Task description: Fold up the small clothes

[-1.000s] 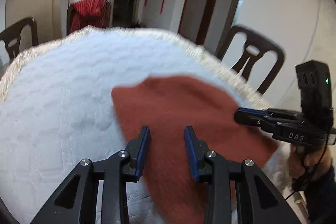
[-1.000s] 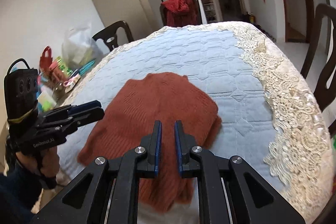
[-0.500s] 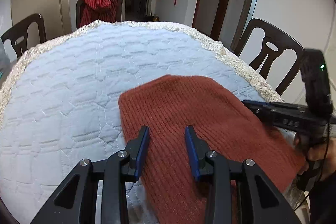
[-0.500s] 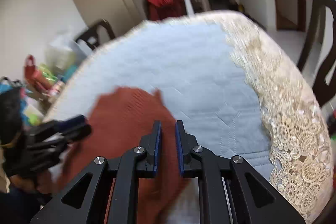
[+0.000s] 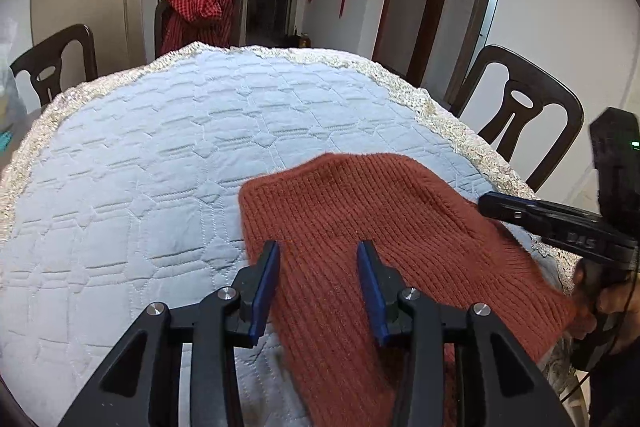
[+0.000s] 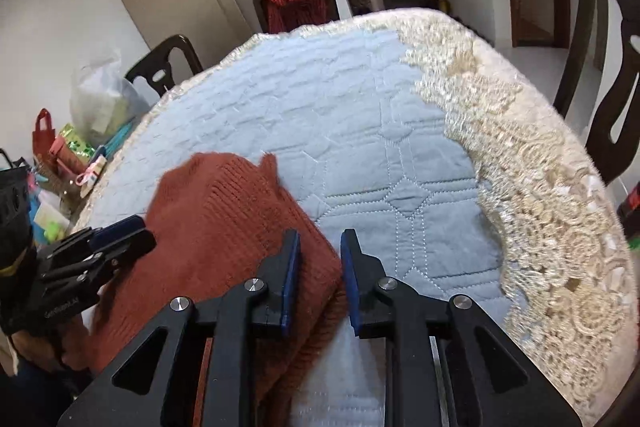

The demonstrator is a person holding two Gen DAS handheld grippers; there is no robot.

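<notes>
Rust-red ribbed knit garment lies folded on quilted pale-blue surface, long axis near-to-far; left hand-held gripper released directly over it, nearer; right hand-held gripper released at its right edge.

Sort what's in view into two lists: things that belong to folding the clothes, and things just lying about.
For the job:
- rust-red ribbed knit garment
- left gripper, open over it
- right gripper, open at its edge
- pale blue quilted tablecloth with lace trim

Lying about:
- red checked cloth on a chair back
- white plastic bag
- dark wooden chair
</notes>
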